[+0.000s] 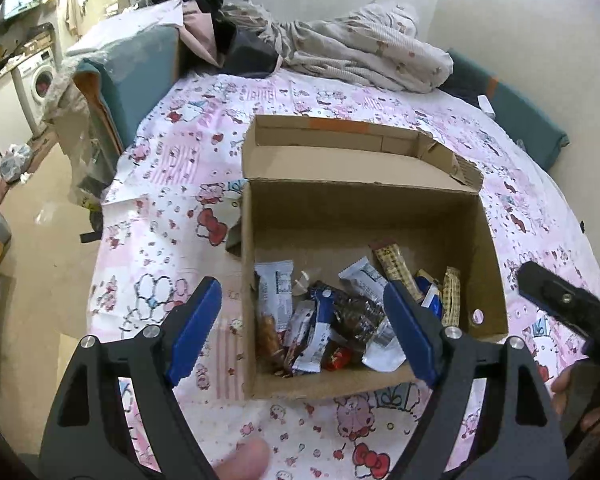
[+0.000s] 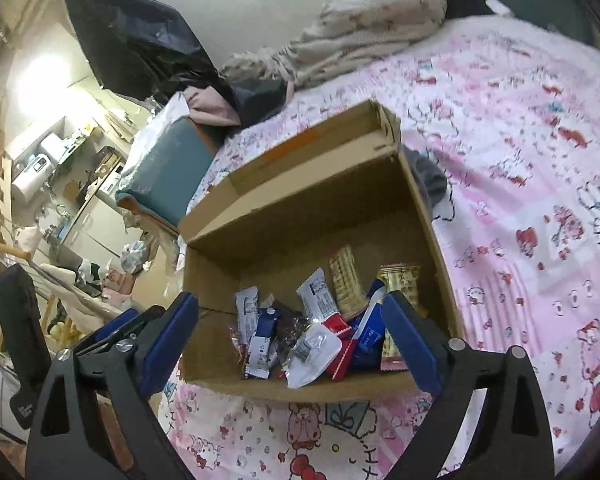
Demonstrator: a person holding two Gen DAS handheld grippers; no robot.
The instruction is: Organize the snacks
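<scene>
Two claws hang above one open cardboard box (image 1: 364, 208), both angled down into it. The left claw (image 1: 304, 328) has its blue pads spread wide, with nothing between them. The right claw (image 2: 292, 336) is likewise spread, pads clear of every packet. No earlier view is given, so only this open, empty state is stated.

The box is the landmark. It sits on a bed covered by a pink cartoon-print sheet (image 1: 172, 208). Its lid flap is folded back on the far side, which leaves the mouth clear for access from above.

All visible snacks (image 1: 340, 316) lie inside the box, heaped against the near wall. The far half of the box floor is bare. The heap includes white and blue wrappers, a dark foil packet, a red packet (image 2: 342, 350) and several tan bars (image 2: 344, 276) toward the right wall. The packets overlap at random angles; probably they were dropped rather than laid in rows.

No snack shows on the sheet around the box. Collection therefore appears complete or nearly so. Any further sorting would take place inside the box.

Beyond the box, rumpled bedding (image 1: 364, 48) lies at the far edge of the bed. The right claw's body also shows at the right edge of the left view, close beside the box.
</scene>
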